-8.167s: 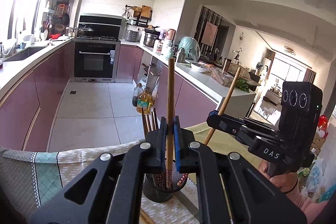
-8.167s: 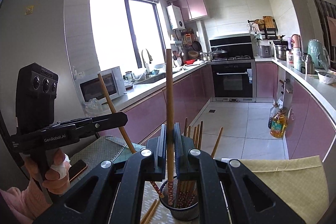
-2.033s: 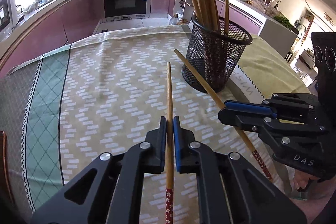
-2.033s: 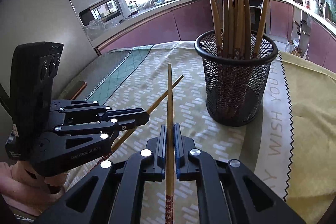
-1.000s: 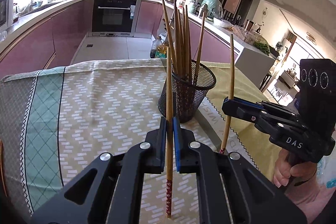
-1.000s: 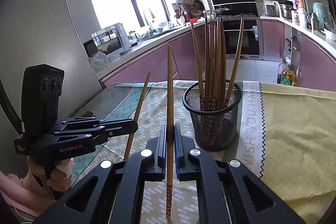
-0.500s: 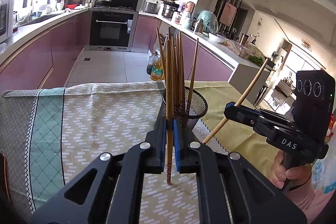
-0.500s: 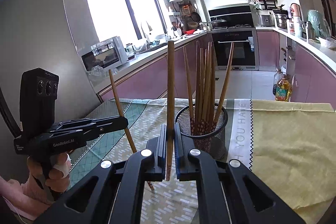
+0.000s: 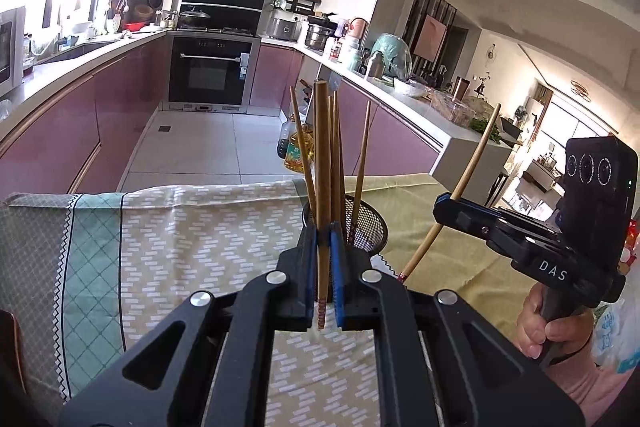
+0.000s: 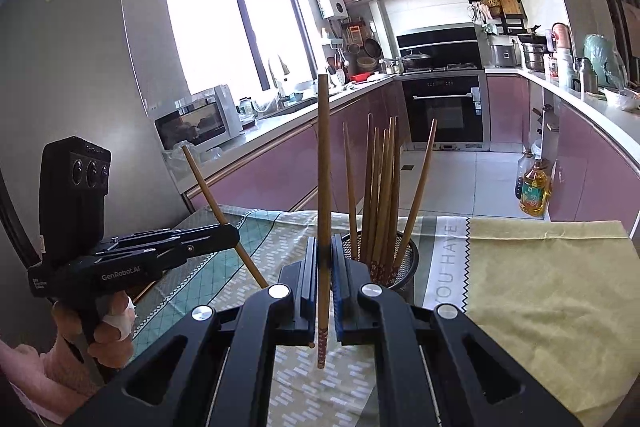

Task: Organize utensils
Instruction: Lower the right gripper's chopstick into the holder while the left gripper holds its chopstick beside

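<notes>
Chopsticks, bamboo, one per gripper, both upright.

Left gripper [image 9: 323,263]: lower centre of the left wrist view, jaws pinched narrow on a single chopstick [image 9: 322,163] held near its patterned lower end; the plain end points up to mid-frame. Seen from the right wrist view, the same gripper [image 10: 236,235] sits at the left edge with its chopstick [image 10: 218,211] tilted, top leaning toward the upper left.

Right gripper [image 10: 324,265]: lower centre of the right wrist view, jaws closed narrow on a second chopstick [image 10: 323,187], vertical, its patterned tip hanging just below the blue pads [image 10: 338,267]. In the left wrist view this gripper [image 9: 444,205] appears at the right of the frame, its chopstick [image 9: 460,187] slanting toward the upper right.

Mesh holder [image 10: 408,255]: black wire cup, just behind the right gripper at centre frame, standing on the cloth; several chopsticks already stand in it, patterned ends down, fanned slightly. In the left wrist view the holder [image 9: 372,223] is partly hidden behind the left gripper.

Tablecloth [image 10: 540,287]: yellow-green at right, a patterned beige and teal cloth [image 9: 200,239] to the left, covering the counter.

Background: oven [image 9: 210,73] at centre rear, microwave [image 10: 200,123] at mid-left, oil bottle [image 10: 534,191] on the floor at right.
</notes>
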Motion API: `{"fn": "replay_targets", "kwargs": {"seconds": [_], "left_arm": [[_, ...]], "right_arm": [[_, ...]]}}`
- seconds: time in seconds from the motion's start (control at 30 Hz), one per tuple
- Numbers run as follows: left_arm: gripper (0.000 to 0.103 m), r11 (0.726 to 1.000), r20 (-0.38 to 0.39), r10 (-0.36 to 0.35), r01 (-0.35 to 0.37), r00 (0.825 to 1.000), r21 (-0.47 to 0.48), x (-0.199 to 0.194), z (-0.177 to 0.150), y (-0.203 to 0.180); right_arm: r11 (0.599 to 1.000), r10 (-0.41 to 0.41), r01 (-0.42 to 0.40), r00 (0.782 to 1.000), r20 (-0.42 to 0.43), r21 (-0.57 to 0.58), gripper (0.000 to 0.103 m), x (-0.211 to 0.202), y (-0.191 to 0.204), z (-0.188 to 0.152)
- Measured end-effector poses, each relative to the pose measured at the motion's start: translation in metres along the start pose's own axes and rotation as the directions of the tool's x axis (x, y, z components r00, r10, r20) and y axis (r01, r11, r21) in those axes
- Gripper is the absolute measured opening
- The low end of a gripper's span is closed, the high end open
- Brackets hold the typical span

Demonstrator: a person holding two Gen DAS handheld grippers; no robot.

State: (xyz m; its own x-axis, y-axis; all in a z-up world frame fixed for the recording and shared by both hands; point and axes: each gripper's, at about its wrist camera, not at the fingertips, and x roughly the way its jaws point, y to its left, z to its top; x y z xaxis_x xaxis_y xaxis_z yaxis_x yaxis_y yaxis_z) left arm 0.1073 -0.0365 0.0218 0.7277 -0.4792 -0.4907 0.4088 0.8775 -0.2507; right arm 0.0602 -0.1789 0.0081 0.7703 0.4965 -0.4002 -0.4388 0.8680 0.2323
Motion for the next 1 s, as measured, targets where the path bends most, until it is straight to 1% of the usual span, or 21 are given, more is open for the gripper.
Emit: {"fn": "replay_targets", "kwargs": {"seconds": [0.3,1.0], "left_arm": [[0.007,1.0,0.025,-0.024,0.024,0.999,0.001,-0.008,0.014,0.0],[0.007,0.998,0.072,-0.06,0.058,0.996,0.028,-0.025,0.036,-0.01]], "right_arm": [[1.0,0.0,0.001,0.999,0.037,-0.01,0.006,-0.007,-0.002,0.013],[1.0,0.01,-0.008,0.997,0.077,-0.029,0.006,-0.013,-0.004,0.03]]}}
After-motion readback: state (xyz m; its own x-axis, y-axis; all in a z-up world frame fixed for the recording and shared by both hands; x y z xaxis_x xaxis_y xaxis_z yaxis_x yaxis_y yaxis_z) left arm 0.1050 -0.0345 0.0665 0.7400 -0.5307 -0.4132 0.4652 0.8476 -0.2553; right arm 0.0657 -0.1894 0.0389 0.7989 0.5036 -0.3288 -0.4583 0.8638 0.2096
